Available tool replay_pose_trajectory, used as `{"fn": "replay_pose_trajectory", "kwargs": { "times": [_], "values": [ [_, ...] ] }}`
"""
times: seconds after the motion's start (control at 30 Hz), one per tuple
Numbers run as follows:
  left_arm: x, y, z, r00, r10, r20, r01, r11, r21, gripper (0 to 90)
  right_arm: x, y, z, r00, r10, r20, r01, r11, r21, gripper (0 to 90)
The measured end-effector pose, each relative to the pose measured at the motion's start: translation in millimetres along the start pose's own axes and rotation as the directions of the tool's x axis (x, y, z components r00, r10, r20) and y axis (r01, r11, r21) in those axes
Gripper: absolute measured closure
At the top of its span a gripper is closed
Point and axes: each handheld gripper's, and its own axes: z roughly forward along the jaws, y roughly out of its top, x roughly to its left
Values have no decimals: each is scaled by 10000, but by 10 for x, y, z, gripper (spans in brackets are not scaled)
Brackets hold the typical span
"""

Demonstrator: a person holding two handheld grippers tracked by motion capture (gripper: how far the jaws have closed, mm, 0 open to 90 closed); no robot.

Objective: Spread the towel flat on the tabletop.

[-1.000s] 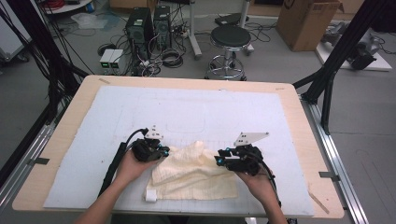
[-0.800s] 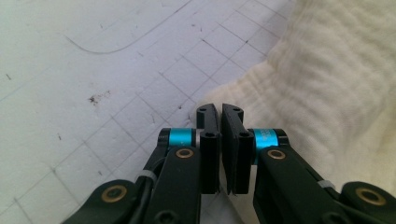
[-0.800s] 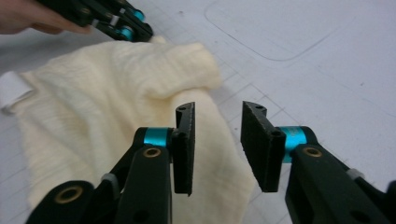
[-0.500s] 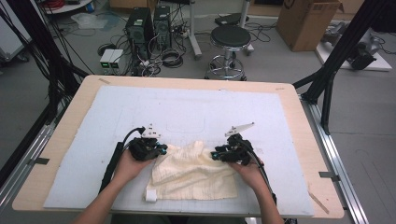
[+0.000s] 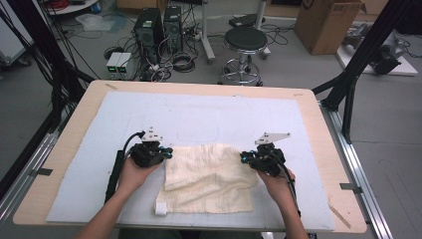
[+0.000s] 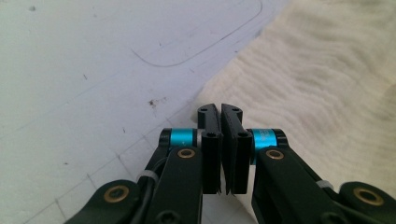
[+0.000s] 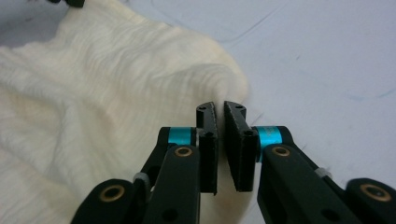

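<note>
Closing my right gripper (image 5: 247, 157) on the cream ribbed cloth's (image 5: 209, 178) far right corner, I now have both far corners pinched, my left gripper (image 5: 166, 151) clamped on the far left one, ready to lift.

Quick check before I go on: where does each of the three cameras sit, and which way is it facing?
High view: above the person's side, looking forward and down at the table; both forearms, left gripper and right gripper show.
Left gripper view: along the left gripper, at the cloth edge.
Right gripper view: along the right gripper, at a cloth corner.
Shared: the cream cloth on the white mat.
</note>
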Motion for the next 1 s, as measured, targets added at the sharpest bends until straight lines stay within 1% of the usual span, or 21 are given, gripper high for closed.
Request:
{"fn": "replay_pose_trajectory", "kwargs": {
  "times": [0.03, 0.07, 0.1, 0.17, 0.2, 0.23, 0.27, 0.33, 0.37, 0.4, 0.43, 0.47, 0.5, 0.53, 0.6, 0.63, 0.73, 0.77, 0.83, 0.9, 1.0],
  "values": [
    [7, -1, 1, 10000, 41, 3, -41, 10000, 50, 862, 18, -31, 61, 9989, -37, -467, 59, 9989, 456, 768],
    [10, -4, 7, 10000, -44, -48, 44, 10000, 26, 862, 38, -48, 96, 9977, -109, -662, 159, 9971, 746, 747],
    [18, -5, 0, 9999, -60, -99, 61, 10000, 79, 862, 74, -69, 127, 9975, -290, -650, 356, 9941, 1029, 710],
    [40, -9, -5, 9999, -119, -118, 120, 9999, 85, 862, 83, -77, 116, 9959, -168, -889, 240, 9965, 805, 668],
    [43, -10, -3, 9997, -192, -160, 192, 9998, 49, 862, 75, -66, 80, 9954, -24, -960, 76, 9985, 539, 642],
    [59, -11, -5, 9998, -132, -157, 133, 9999, 85, 863, 69, -58, 55, 9953, 20, -967, 12, 9994, 335, 619],
    [68, -13, -6, 9997, -175, -158, 177, 9998, 106, 862, 47, -43, 22, 9944, 46, -1056, -39, 10000, 66, 596],
    [80, -16, 3, 9994, -250, -220, 252, 9997, 78, 862, -1, 4, -47, 9953, 218, -946, -244, 9993, -268, 558],
    [83, -19, 12, 9992, -312, -257, 313, 9995, 30, 862, -28, 33, -76, 9955, 218, -920, -260, 9987, -446, 558],
    [94, -20, 16, 9992, -309, -267, 312, 9995, 93, 862, -46, 63, -106, 9956, 267, -900, -324, 9975, -628, 563],
    [99, -21, 19, 9991, -326, -268, 329, 9994, 101, 863, -77, 103, -125, 9966, 225, -791, -298, 9953, -918, 580],
    [110, -23, 22, 9989, -358, -302, 361, 9993, 111, 863, -94, 127, -136, 9969, 280, -729, -349, 9950, -940, 597],
    [115, -24, 24, 9987, -416, -311, 419, 9991, 84, 863, -132, 154, -126, 9983, 302, -507, -352, 9942, -1021, 618],
    [126, -25, 24, 9985, -443, -334, 445, 9990, 53, 863, -158, 163, -109, 9985, 321, -438, -366, 9938, -1048, 637],
    [161, -29, 14, 9979, -543, -364, 544, 9985, 33, 863, -232, 160, -15, 9984, 512, -250, -530, 9954, -792, 662],
    [171, -30, 10, 9976, -578, -375, 580, 9983, 37, 863, -255, 148, 57, 9975, 686, -150, -691, 9969, -387, 675],
    [224, -43, -12, 9963, -724, -459, 725, 9974, 14, 863, -277, 131, 210, 9972, 739, -132, -737, 9972, 99, 685],
    [239, -48, -22, 9960, -769, -465, 769, 9970, -9, 863, -268, 130, 268, 9975, 673, -228, -666, 9973, 299, 685],
    [272, -56, -43, 9951, -863, -492, 861, 9963, -55, 863, -248, 128, 339, 9981, 559, -243, -544, 9968, 587, 684],
    [297, -64, -59, 9945, -915, -505, 913, 9958, -79, 863, -232, 123, 385, 9990, 426, -152, -413, 9962, 768, 680],
    [329, -72, -69, 9934, -1034, -489, 1029, 9946, -118, 864, -238, 113, 423, 9986, 516, -81, -507, 9946, 902, 681]
  ]
}}
